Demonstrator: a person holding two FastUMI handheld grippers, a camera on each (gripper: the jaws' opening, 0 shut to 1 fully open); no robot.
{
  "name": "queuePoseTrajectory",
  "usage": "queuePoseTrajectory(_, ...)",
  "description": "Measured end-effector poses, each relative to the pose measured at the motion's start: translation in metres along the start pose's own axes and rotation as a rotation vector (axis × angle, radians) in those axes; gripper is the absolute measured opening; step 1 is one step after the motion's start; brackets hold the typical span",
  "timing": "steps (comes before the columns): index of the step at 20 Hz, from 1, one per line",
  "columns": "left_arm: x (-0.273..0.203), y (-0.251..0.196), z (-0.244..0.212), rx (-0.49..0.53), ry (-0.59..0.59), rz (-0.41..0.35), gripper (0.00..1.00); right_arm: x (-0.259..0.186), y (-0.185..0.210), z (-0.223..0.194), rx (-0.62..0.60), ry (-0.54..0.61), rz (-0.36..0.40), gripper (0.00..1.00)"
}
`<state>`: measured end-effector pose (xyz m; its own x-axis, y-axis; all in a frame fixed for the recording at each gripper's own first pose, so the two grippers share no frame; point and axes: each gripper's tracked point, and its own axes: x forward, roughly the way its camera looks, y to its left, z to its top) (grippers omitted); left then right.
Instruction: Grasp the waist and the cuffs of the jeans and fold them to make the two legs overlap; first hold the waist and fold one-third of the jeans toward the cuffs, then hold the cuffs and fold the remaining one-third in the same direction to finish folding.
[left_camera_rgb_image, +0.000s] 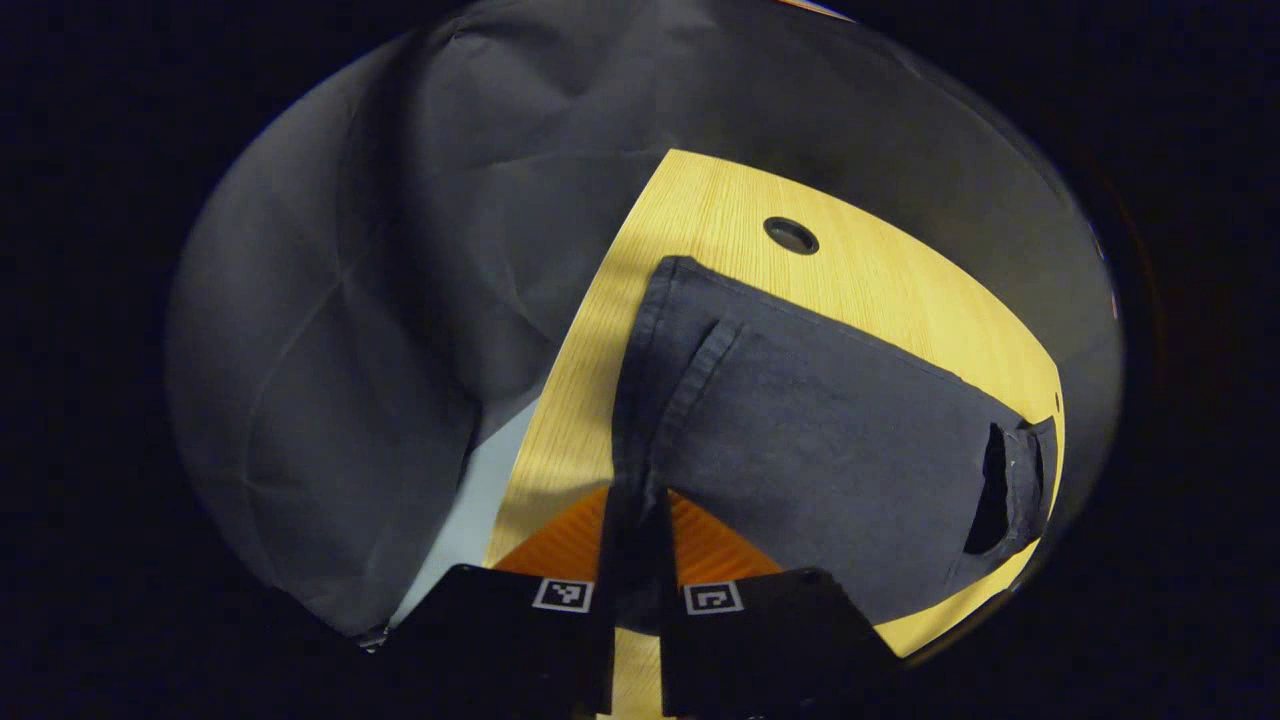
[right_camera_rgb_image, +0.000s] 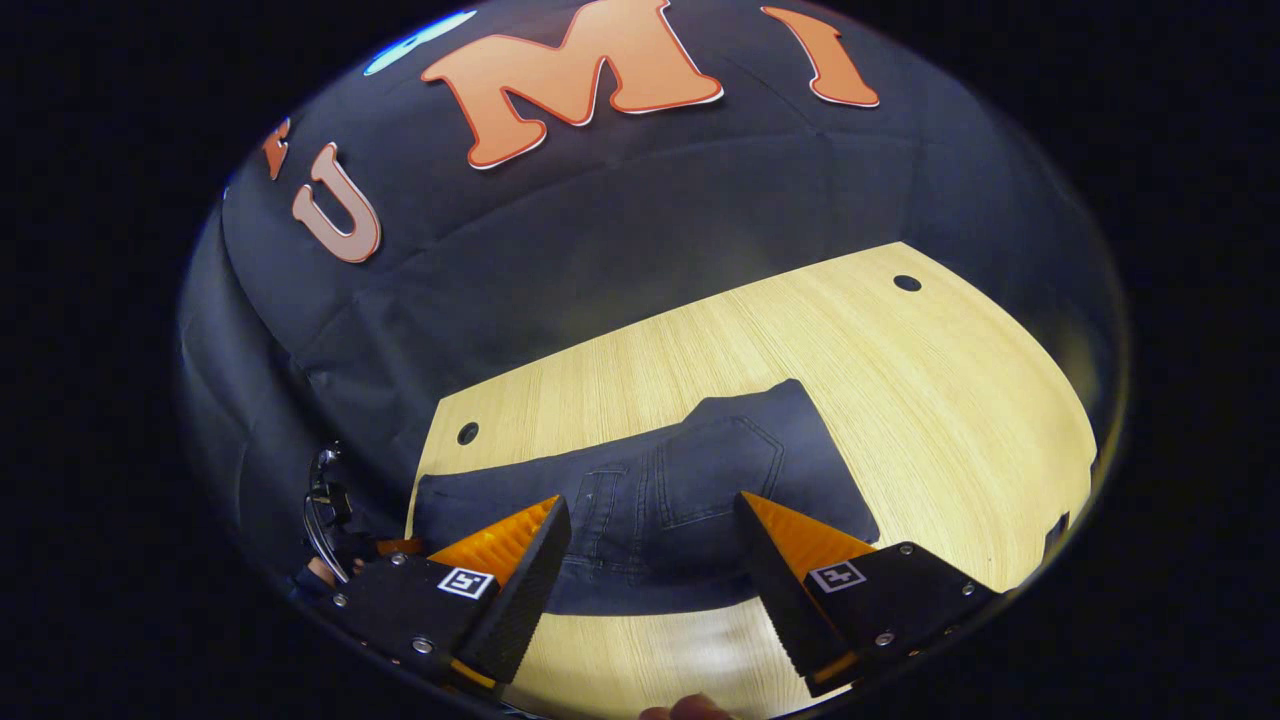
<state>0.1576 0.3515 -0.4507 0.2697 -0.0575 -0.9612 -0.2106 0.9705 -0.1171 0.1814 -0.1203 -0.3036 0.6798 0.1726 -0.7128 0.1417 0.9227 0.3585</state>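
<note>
Jeans (left_camera_rgb_image: 830, 440), one pair; two tongs (left_camera_rgb_image: 637, 545) (right_camera_rgb_image: 650, 560).

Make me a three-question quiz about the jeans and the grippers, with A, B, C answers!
1. Where do the jeans lie?
A. on the wooden table
B. on a chair
C. in a basket

2. How many round holes does the right gripper view show in the table?
A. none
B. two
C. five

3. What is the left gripper doing?
A. hanging wide open
B. pinching jeans fabric
C. holding a cup

Answers: 1 A, the dark denim is spread on the pale wood. 2 B, one hole near each far corner. 3 B, a fold of denim runs between its closed fingers, while the right gripper is open above the jeans.
</note>
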Motion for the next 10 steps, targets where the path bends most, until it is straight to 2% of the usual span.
queuePoseTrajectory(1, 0.006, -0.002, -0.004, -0.007, 0.014, -0.008, 0.12, 0.0, -0.002, -0.001, -0.004, 0.0, -0.002, 0.99)
queuePoseTrajectory(3, -0.014, -0.006, 0.008, -0.042, -0.037, -0.048, 0.06, -0.001, -0.003, -0.002, -0.008, 0.007, 0.005, 0.99)
queuePoseTrajectory(6, -0.051, -0.019, 0.017, -0.041, -0.113, -0.085, 0.06, -0.003, -0.009, 0.005, -0.003, -0.009, 0.014, 0.99)
queuePoseTrajectory(10, -0.106, -0.057, 0.041, -0.087, -0.198, -0.205, 0.06, -0.007, -0.014, 0.015, -0.02, -0.033, 0.024, 0.99)
